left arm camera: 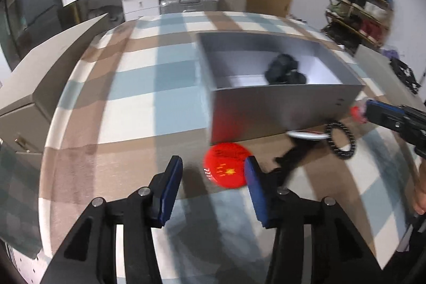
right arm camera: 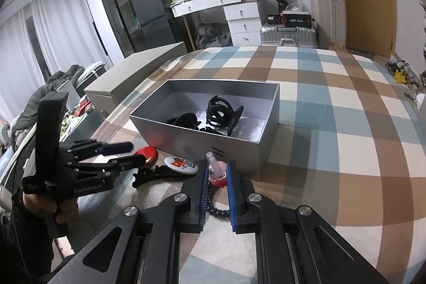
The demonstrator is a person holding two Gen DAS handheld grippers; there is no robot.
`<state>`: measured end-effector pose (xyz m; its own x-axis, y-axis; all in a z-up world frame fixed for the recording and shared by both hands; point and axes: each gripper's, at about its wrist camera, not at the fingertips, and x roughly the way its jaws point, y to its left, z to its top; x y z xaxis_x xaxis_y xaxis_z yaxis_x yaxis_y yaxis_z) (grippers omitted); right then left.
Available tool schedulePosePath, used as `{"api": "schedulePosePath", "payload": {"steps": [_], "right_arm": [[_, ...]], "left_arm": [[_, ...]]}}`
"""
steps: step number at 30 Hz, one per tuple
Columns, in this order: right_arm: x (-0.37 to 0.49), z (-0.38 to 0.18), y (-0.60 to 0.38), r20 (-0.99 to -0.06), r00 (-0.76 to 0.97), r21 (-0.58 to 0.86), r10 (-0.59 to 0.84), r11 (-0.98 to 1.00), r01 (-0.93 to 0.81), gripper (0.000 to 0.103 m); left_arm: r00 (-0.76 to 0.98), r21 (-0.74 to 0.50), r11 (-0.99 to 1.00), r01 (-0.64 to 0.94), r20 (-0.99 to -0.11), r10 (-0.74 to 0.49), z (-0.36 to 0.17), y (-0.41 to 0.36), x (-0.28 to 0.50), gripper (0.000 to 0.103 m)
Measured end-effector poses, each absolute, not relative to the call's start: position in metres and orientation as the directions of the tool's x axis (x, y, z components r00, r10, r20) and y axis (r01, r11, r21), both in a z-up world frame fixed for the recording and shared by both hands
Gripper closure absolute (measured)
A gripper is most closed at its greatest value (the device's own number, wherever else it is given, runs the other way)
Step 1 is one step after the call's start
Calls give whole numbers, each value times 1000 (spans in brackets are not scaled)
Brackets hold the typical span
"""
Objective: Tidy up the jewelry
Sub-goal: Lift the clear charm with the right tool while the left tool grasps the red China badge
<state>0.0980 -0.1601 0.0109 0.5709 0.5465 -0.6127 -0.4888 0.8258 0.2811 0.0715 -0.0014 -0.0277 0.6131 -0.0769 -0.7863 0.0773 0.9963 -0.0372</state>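
Jewelry box (left arm camera: 287,108) sits right of centre in the left wrist view, grey, lidless, black hair claws (left arm camera: 285,69) inside. Left gripper (left arm camera: 213,172) at bottom, jaws apart, nothing between them – red badge (left arm camera: 226,167) lies just beyond its right pad. Black beaded ring (left arm camera: 342,141) at right.

Right wrist view: right gripper (right arm camera: 217,175) bottom centre, clamped on a small clear-and-red clip (right arm camera: 217,171) just before the box (right arm camera: 202,140). White badge (right arm camera: 180,162) and black hair clip (right arm camera: 157,173) lie left of it – left gripper (right arm camera: 134,152) at far left.

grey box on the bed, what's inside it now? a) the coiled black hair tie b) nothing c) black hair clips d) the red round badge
c: black hair clips lie inside the grey box, while the red round badge lies outside on the bed.
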Motion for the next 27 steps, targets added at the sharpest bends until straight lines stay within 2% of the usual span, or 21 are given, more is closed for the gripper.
{"api": "schedulePosePath", "payload": {"steps": [3,6,9,12,15,17,27], "right_arm": [[98,10,-159,-614,569,280,548,824,-492,90],[98,10,-159,-616,567,280,547,825,-491,90],[98,10,-159,-617,567,278,546,825,-491,90],[98,10,-159,-617,566,281,546,825,-490,90],[98,10,-159,-617,566,281,548,824,-491,90],[98,10,-159,-615,567,281,548,824,-492,90],[95,17,-163,-589,593,285,549,828,-484,90]], "left_arm": [[607,-42,996,73,-790,-78,-29,1,73,50],[590,-54,992,110,-800,-109,-31,-5,75,49],[592,10,991,136,-803,-73,-33,-15,76,43],[588,11,988,154,-804,-83,-33,-18,75,43],[580,3,988,154,-810,-88,-32,-16,76,45],[589,0,989,150,-803,-89,-31,-14,75,66],[645,-41,985,169,-751,-142,-15,-16,62,66]]}}
